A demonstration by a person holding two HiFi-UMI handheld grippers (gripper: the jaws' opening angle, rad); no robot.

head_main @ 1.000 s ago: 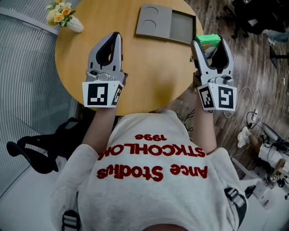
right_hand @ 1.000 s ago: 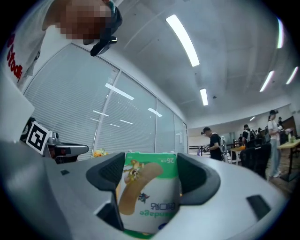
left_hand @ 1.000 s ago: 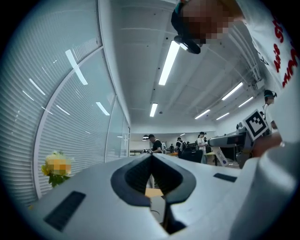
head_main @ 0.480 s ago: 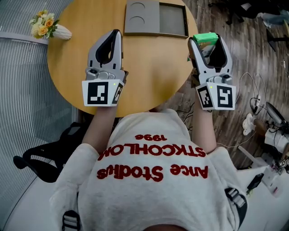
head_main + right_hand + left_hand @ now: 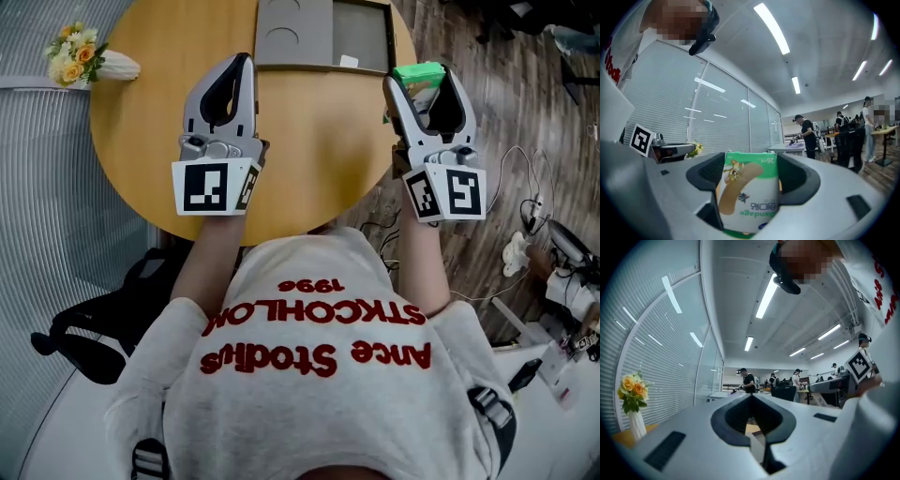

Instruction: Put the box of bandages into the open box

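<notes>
At the round wooden table (image 5: 319, 141), right gripper (image 5: 418, 84) fingers pinch the cardboard bandage box (image 5: 749, 194); left gripper (image 5: 244, 64) fingers meet.

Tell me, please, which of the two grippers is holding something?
The right gripper: its jaws clamp the green-and-white bandage box, while the left gripper is shut, empty.

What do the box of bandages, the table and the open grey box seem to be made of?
The box of bandages: probably thin card, smooth printed faces. The table: wood or wood-look laminate, even satin surface. The open box: likely matte grey board, no shine.
</notes>
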